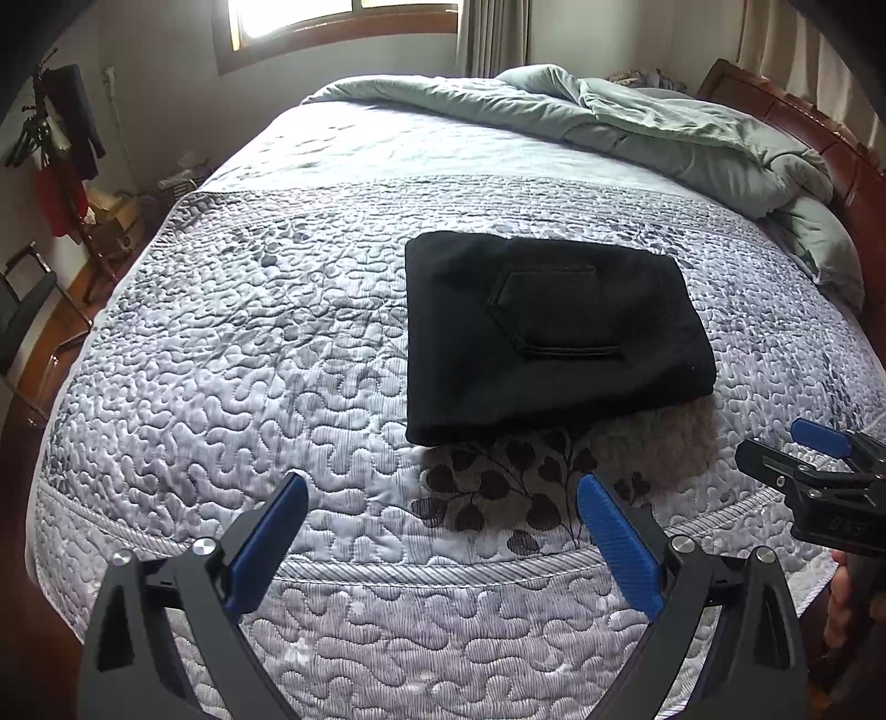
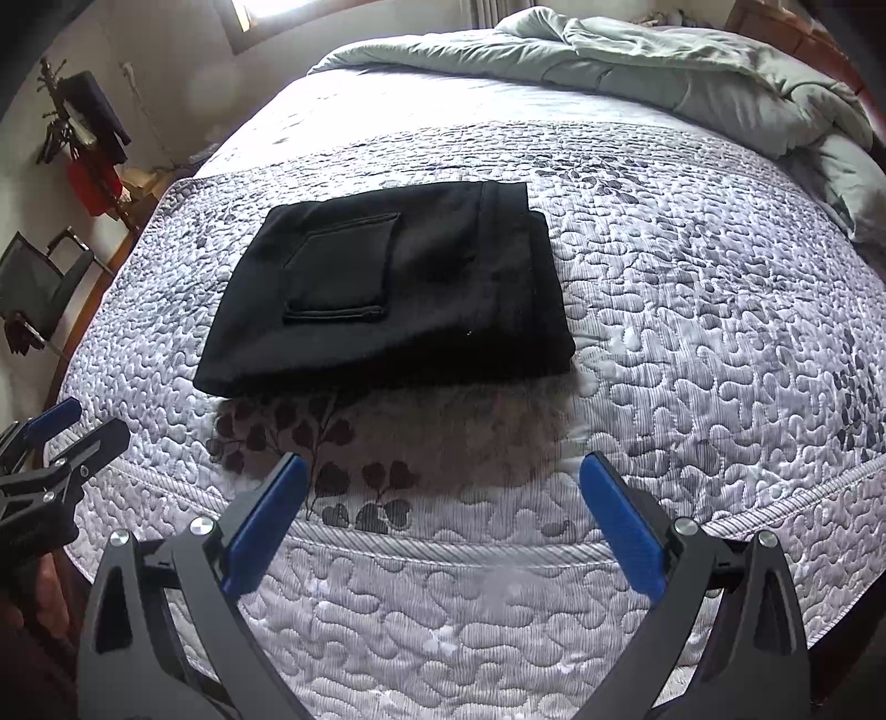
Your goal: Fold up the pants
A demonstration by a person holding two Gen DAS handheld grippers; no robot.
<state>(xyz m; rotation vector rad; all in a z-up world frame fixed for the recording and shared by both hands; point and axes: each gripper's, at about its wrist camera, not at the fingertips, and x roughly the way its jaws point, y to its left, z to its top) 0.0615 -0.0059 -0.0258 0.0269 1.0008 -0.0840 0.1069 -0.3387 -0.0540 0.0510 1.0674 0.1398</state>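
Note:
Black pants point(image 1: 554, 332) point(image 2: 387, 288) lie folded into a compact rectangle on the quilted grey bedspread point(image 1: 249, 360) point(image 2: 692, 332), a back pocket facing up. My left gripper point(image 1: 443, 493) hovers open over the bed's near edge, short of the pants, nothing between its blue pads. In the right wrist view my right gripper point(image 2: 443, 471) is likewise open and empty, pulled back from the pants' near fold. Each gripper shows at the other view's side: the right one point(image 1: 797, 448), the left one point(image 2: 77, 426).
A rumpled green duvet point(image 1: 664, 127) point(image 2: 692, 61) is piled at the far right by the wooden headboard point(image 1: 803, 127). A black chair point(image 1: 22, 310) point(image 2: 39, 277) and a coat rack point(image 1: 61, 144) with hanging clothes stand left of the bed. A window point(image 1: 332, 16) lies beyond.

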